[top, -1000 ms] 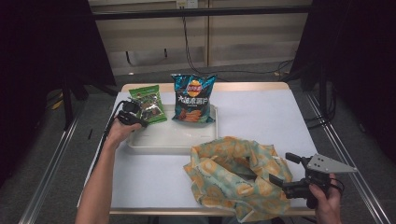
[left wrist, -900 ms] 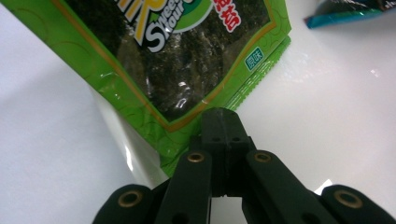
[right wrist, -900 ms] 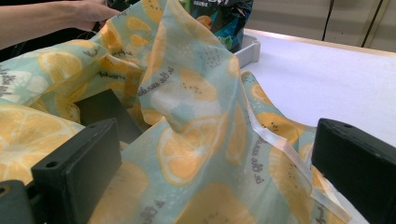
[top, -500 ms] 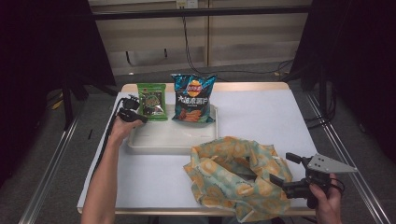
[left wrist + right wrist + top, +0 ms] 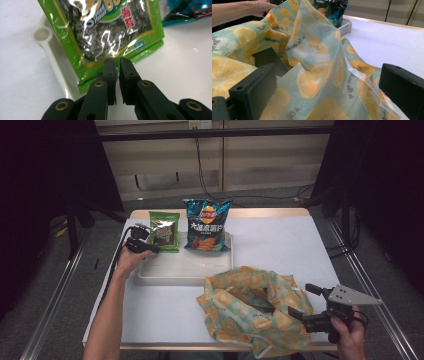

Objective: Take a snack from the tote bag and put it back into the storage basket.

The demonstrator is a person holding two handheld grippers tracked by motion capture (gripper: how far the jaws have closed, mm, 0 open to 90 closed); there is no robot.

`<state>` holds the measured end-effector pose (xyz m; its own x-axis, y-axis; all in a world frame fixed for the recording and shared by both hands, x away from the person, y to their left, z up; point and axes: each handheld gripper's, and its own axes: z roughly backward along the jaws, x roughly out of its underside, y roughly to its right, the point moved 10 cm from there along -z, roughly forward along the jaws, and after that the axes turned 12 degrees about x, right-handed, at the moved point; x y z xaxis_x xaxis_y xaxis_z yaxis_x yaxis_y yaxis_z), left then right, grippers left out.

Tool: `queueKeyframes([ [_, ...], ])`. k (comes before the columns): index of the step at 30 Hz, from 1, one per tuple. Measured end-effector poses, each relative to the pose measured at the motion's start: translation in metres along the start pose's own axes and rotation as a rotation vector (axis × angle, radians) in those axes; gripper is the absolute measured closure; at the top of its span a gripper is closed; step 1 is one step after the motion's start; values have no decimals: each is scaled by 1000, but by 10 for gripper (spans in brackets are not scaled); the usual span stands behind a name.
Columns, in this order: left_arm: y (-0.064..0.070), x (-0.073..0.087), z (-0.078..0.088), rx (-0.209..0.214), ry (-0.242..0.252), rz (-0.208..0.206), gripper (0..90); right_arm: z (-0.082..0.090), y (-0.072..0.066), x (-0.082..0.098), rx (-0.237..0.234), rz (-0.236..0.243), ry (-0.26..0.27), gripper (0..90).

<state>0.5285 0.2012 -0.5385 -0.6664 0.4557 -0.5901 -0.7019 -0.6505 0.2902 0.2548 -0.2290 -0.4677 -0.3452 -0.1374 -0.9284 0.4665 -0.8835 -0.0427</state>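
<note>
- The green seaweed packet (image 5: 110, 32) is glossy crinkled foil with a clear window showing dark flakes
- It stands upright, long axis vertical, at the left end of the white plastic tray (image 5: 185, 270), beside the blue crisp bag (image 5: 206, 224)
- The left gripper (image 5: 115, 62) sits at its lower edge, jaws just easing apart, a thin gap, nothing pinched
- The right gripper (image 5: 300, 300) is spread wide around the soft lemon-print cloth bag (image 5: 250, 305)

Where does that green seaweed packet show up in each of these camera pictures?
High view: the green seaweed packet stands at the far left end of the white tray, beside the left gripper.
Left gripper view: top centre, just beyond the jaw tips.
Right gripper view: I can't make it out.
Shared landmark: the blue chip bag.
</note>
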Motion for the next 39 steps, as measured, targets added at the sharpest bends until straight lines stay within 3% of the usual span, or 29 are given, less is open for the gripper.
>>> queueKeyframes([
  [9, 16, -5, 13, 18, 57, -25, 768, 0, 2, -1, 7, -6, 5, 10],
  [13, 40, -11, 20, 66, 106, -54, 769, 1, 2, -4, 8, -7, 9, 11],
  [14, 44, -11, 23, 56, 114, -66, 769, 1, 2, -5, 9, -7, 10, 13],
  [17, 59, -13, 30, 78, 156, -84, 778, 1, 0, -7, 5, 1, 11, 16],
  [19, 70, -11, 33, 82, 162, -120, 777, 1, 0, -8, 10, -2, 14, 9],
  [21, 79, -10, 35, 114, 180, -124, 773, 1, 2, -9, 31, -8, 12, 7],
  [25, 93, -4, 36, 132, 206, -138, 747, -2, 2, -12, 30, -4, 8, 37],
  [30, 109, 1, 38, 148, 221, -157, 714, -5, -5, -17, 2, 5, -7, 73],
  [34, 132, 3, 39, 192, 236, -192, 712, -10, -8, -21, -14, 24, -16, 102],
  [36, 146, 5, 41, 208, 232, -229, 698, -12, -10, -25, -21, 28, -16, 113],
  [38, 161, 3, 45, 249, 262, -239, 695, -13, -14, -28, -33, 43, -19, 131],
  [39, 161, 3, 45, 249, 262, -239, 699, -13, -16, -30, -42, 51, -22, 131],
])
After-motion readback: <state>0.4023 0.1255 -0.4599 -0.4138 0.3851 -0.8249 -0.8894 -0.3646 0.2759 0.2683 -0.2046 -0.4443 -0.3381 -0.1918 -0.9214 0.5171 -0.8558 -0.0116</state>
